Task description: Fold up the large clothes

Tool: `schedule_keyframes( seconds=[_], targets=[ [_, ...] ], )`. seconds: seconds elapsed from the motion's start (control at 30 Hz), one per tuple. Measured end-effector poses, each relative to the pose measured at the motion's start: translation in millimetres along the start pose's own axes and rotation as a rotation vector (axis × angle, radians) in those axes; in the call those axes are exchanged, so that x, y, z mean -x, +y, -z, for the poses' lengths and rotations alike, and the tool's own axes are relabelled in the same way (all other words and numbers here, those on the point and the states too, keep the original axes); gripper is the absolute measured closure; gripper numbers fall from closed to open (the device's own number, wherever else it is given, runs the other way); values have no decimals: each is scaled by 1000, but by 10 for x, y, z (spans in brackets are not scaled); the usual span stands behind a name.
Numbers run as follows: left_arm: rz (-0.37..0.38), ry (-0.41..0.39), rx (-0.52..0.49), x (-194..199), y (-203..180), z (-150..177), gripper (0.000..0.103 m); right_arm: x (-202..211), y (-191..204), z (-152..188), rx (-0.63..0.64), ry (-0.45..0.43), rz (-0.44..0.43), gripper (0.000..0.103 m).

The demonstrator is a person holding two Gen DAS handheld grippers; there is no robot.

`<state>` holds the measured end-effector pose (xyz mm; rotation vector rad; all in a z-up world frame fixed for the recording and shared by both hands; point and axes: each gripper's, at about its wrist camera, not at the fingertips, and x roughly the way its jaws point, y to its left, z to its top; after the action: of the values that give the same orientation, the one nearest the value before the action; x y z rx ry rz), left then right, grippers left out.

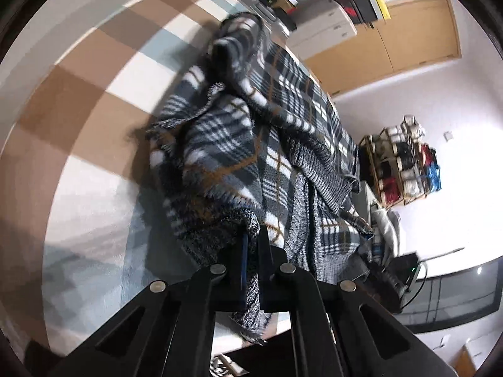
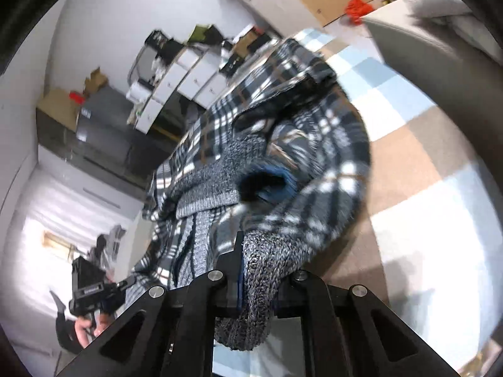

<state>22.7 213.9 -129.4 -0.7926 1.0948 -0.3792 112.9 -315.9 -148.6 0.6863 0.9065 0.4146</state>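
**Both grippers clamp one plaid garment above the checked cover**

Left wrist view: one left gripper (image 1: 251, 260) shows, its two black fingers pressed together on a grey knit edge of the plaid garment (image 1: 251, 132). There is one garment, dark blue, white and tan plaid with a grey knit lining, and it hangs bunched from the gripper over the checked cover (image 1: 94, 100) of brown, white and pale blue squares. Its far end is blurred. One wire rack (image 1: 402, 163) of rolled items stands by the wall, the rolls too small to count. One wooden door (image 1: 393, 37) is partly cut off.

Right wrist view: one right gripper (image 2: 248, 270) pinches a thick fold of grey knit, which covers the right finger. The plaid garment (image 2: 283, 144) drapes ahead, motion-blurred. At lower left the left gripper (image 2: 91, 292) appears, small and dark, its fingers hard to make out. Several white drawer units (image 2: 188, 75) line the wall, count unclear.
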Motion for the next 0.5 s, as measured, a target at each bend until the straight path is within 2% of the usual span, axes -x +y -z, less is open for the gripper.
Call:
schedule_keyframes(
  seconds=[0.03,0.1,0.23,0.37,0.43,0.5],
  targets=[
    [-13,0,16,37,32,18,103,6,10,47,13,-2,12,91],
    [20,7,43,64,62,81,103,-53,30,113,25,12,31,92],
    [58,22,17,104,-80,153,103,-45,45,130,4,-4,3,92],
    [84,16,-40,116,-475,50,103,48,102,21,-10,-39,-39,92],
    [78,16,-79,103,-746,-59,103,63,128,-35,-13,-52,-33,92],
    [33,-21,-115,96,-974,-221,103,47,121,-74,-13,-70,-16,92]
  ],
)
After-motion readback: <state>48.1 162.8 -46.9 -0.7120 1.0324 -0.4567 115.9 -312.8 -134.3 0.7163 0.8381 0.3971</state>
